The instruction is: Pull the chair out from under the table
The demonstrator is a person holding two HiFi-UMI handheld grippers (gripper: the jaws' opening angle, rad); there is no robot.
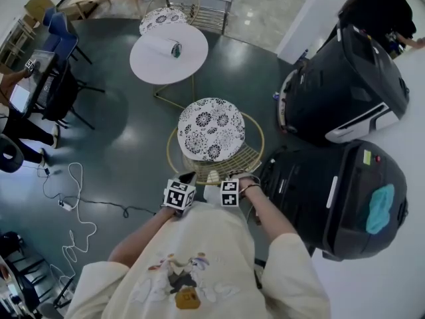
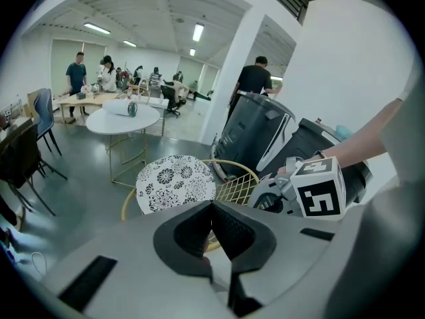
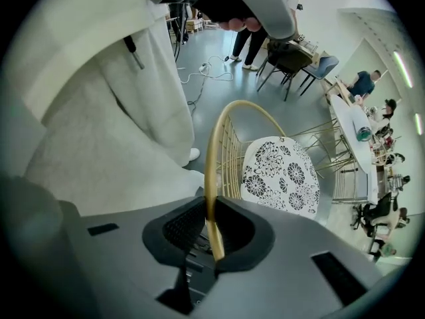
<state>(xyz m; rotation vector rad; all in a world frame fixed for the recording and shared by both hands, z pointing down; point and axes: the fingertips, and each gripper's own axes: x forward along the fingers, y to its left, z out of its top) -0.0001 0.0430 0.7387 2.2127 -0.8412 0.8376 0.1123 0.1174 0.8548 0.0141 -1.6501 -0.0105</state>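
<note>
Chair (image 1: 211, 129): well apart from the round surface (image 1: 154, 62), seat facing it, backrest toward the person
Right gripper (image 3: 212, 238): fingers clamped on the gold backrest rim (image 3: 214, 151) (upright between them)
Left gripper (image 2: 211, 211): fingers closed on that rim

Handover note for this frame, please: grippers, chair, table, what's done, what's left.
Right gripper: jaws shut on the gold back rim of the chair.
Left gripper: jaws together, with a strip of that rim seemingly between them.
The chair stands clear of the round table, not under it.
Done: chair looks pulled out.
Left: probably only to let go.
</note>
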